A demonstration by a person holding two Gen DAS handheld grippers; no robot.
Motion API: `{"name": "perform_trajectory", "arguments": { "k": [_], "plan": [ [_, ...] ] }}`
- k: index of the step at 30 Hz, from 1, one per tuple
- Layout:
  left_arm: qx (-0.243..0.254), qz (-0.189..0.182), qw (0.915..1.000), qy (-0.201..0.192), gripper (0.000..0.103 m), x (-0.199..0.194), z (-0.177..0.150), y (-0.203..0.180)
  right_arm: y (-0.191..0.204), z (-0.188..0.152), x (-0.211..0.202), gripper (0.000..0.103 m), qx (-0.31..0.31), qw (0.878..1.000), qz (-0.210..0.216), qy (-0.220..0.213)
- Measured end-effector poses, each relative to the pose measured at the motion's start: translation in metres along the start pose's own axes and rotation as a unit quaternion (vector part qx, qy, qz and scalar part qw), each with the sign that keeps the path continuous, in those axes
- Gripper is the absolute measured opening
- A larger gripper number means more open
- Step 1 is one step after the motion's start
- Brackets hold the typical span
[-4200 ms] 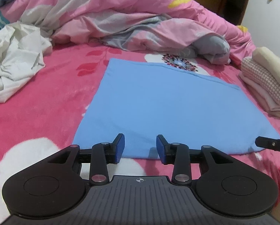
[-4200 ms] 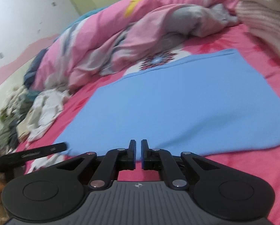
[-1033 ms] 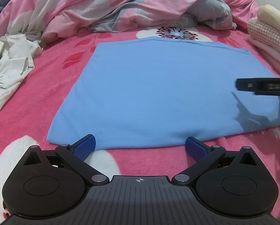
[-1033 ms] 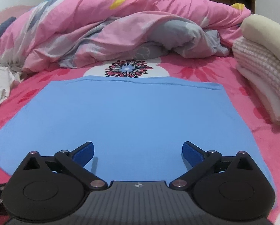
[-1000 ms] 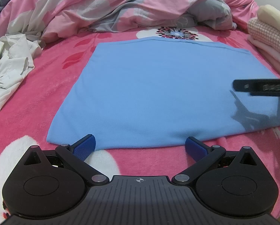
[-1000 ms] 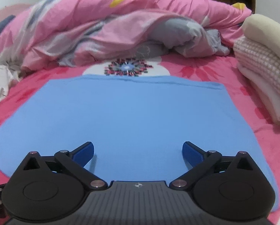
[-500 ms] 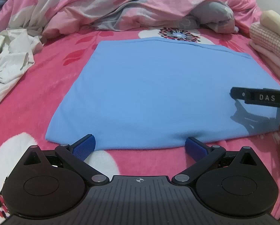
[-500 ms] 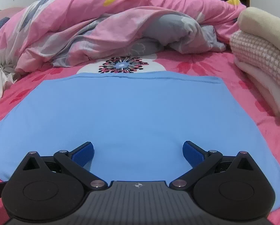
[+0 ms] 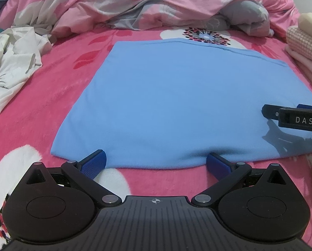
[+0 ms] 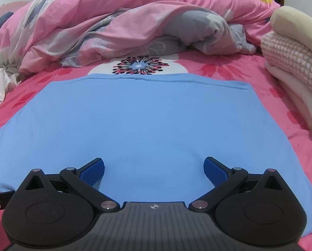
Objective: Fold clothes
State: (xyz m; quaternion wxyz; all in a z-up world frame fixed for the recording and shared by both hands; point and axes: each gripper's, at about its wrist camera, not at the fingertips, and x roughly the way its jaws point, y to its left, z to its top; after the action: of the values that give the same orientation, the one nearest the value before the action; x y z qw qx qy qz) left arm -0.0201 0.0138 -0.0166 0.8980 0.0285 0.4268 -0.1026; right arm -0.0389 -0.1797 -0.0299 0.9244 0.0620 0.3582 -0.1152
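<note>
We have the smooth light-blue knit garment [image 9: 177,96] spread flat in the middle of the pink floral fleece bedspread [image 9: 41,108], already folded into a broad rectangle with its near edge facing us. Our left gripper [image 9: 156,163] sits at that near edge with its jaws spread wide and nothing between them; our right gripper [image 10: 154,168] hovers over the garment's near right part, equally wide apart and empty. As we see it, the risk lies in the pinch: the blue cloth is thin and layered, so closing on the edge may catch only the top layer, or take up the fleece beneath, and the fold would drag skewed. If our two grippers lift unevenly, the far edge could slide toward the rumpled pink and grey quilt [image 10: 135,27], or the right side could brush the stack of folded cream and checked clothes [image 10: 296,62].
</note>
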Motion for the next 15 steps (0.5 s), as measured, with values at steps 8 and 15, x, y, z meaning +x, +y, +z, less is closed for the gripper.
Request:
{"name": "perform_trajectory", "arguments": {
  "k": [8,15],
  "plan": [
    [-0.009,0.001,0.9999,-0.005,0.103,0.0,-0.002,0.001,-0.005,-0.002,-0.002,0.103,0.005,1.0,0.012,-0.012],
    [-0.013,0.013,0.9998,0.001,0.103,0.002,0.001,-0.002,-0.012,-0.004,-0.006,0.103,0.021,0.999,0.028,-0.025]
  ]
}}
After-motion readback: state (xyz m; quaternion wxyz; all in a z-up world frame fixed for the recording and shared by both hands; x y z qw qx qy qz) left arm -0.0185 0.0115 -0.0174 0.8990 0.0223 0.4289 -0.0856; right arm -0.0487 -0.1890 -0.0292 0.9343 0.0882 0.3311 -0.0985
